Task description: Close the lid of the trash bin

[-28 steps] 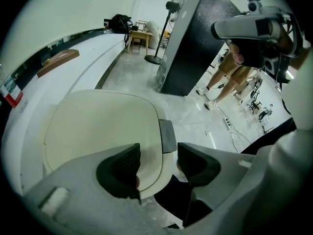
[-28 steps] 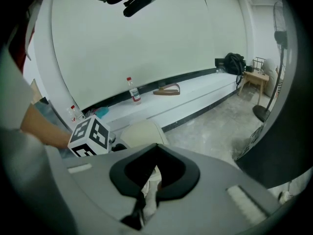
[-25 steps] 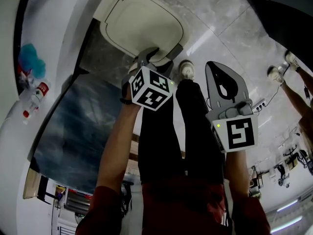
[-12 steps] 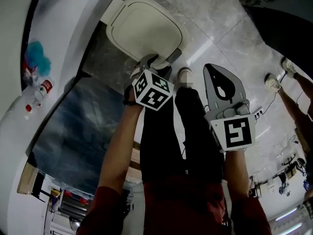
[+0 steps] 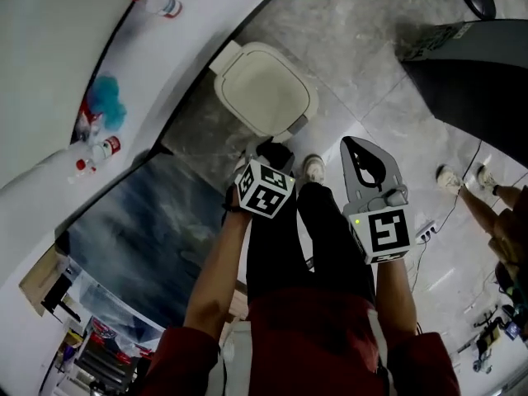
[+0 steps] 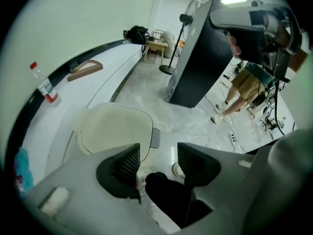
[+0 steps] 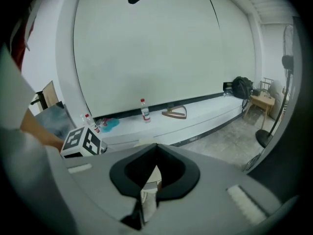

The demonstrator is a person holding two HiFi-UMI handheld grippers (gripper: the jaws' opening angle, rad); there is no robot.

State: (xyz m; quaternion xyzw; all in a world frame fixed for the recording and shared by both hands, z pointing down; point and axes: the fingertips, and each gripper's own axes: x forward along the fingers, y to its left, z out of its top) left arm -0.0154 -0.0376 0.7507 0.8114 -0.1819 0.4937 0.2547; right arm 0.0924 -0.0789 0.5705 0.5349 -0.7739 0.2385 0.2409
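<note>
The trash bin [image 5: 285, 130] stood on the grey floor [image 5: 371, 48], close against the curved edge of the white desk [image 5: 74, 48]. Its cream lid [image 5: 264, 96] lay flat over the top of the bin. In the left gripper view the lid looked level, with no gap along the rim that could be made out, and a small grey tab [image 6: 155, 137] stuck out at its front edge.

The left hand-held gripper [image 6: 157, 156] hung above the bin and just to the near side of it, apart from the lid. Its jaws stood well apart with nothing between them; only the floor and the person's shoe [image 6: 179, 170] showed through the gap. The right hand-held gripper [image 5: 359, 148] was held off to the side over bare floor, away from the bin. Its jaws were brought together at the tips and gripped nothing.

Judging from how the lid lay, the closing looked done, and neither hand-held gripper was touching the bin. Little seemed left, unless the lid needed a last press to seat fully, which these views could not settle.

A water bottle [image 6: 45, 88] stood on the desk, well away from the bin.
</note>
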